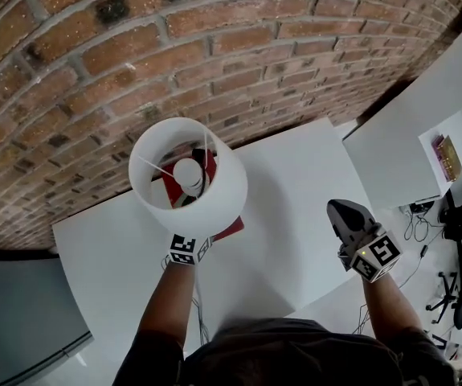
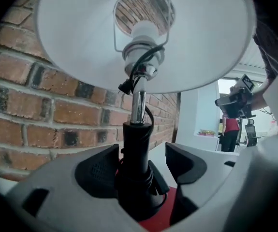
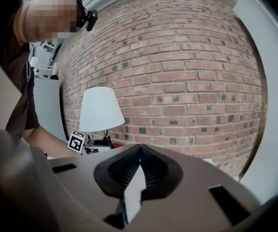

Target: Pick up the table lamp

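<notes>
Left gripper (image 2: 141,164): jaws apart, straddling the black stem (image 2: 136,146); left pad close to it, right pad clear of it.
Right gripper (image 3: 139,167): jaws together, empty, well apart from the lamp.
Table lamp (image 1: 187,175): upright on its red base (image 2: 164,217) on the white desk (image 1: 295,183), near the brick wall (image 1: 214,47).
Step in hand: closing on the stem.
Method: centre the stem between both pads, clamp below the chrome tube (image 2: 138,108), avoid pinching the cord (image 2: 151,116), and lift vertically.
</notes>
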Motion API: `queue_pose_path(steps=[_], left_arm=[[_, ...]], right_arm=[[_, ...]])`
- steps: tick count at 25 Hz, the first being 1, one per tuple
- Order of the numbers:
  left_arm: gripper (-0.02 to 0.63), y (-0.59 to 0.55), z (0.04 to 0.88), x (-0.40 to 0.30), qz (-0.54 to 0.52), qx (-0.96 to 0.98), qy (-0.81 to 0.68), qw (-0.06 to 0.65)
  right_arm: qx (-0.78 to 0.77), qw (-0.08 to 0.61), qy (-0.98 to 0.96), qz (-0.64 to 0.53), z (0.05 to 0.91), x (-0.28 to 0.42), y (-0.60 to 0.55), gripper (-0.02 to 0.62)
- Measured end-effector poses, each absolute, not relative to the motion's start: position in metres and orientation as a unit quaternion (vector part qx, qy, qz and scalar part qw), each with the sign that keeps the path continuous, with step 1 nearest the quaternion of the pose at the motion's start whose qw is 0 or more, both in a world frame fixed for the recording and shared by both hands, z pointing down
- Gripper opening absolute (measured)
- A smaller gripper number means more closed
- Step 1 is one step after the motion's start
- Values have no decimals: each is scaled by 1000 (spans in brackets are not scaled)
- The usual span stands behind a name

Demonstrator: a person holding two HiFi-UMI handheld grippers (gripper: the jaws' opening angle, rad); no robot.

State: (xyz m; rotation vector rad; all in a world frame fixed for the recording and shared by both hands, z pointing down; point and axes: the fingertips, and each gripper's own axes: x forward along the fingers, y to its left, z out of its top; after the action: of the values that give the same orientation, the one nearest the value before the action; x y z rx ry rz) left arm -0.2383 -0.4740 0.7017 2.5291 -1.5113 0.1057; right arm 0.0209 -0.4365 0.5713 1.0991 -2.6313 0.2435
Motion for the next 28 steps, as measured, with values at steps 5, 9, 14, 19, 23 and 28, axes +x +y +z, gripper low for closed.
queue_pose_path(steps=[5, 9, 14, 19, 23, 28], left_arm=[[281, -492, 704, -230, 48, 857, -507, 76], [152, -498, 707, -239, 51, 848, -522, 73], [147, -494, 699, -228, 73, 860, -501, 65], [145, -487, 681, -207, 62, 873, -479, 70], [144, -482, 671, -187, 94, 883, -455, 63], [144, -472, 657, -154, 124, 898, -418, 58]], right_arm=[[379, 151, -907, 99, 585, 23, -435, -5], [376, 151, -909, 96, 585, 25, -433, -5], [382, 146, -907, 103, 582, 32, -428, -5], [387, 145, -905, 103, 578, 40, -418, -5], [392, 142, -904, 92, 568, 48, -410, -5], [413, 134, -896, 93, 558, 71, -397, -5]])
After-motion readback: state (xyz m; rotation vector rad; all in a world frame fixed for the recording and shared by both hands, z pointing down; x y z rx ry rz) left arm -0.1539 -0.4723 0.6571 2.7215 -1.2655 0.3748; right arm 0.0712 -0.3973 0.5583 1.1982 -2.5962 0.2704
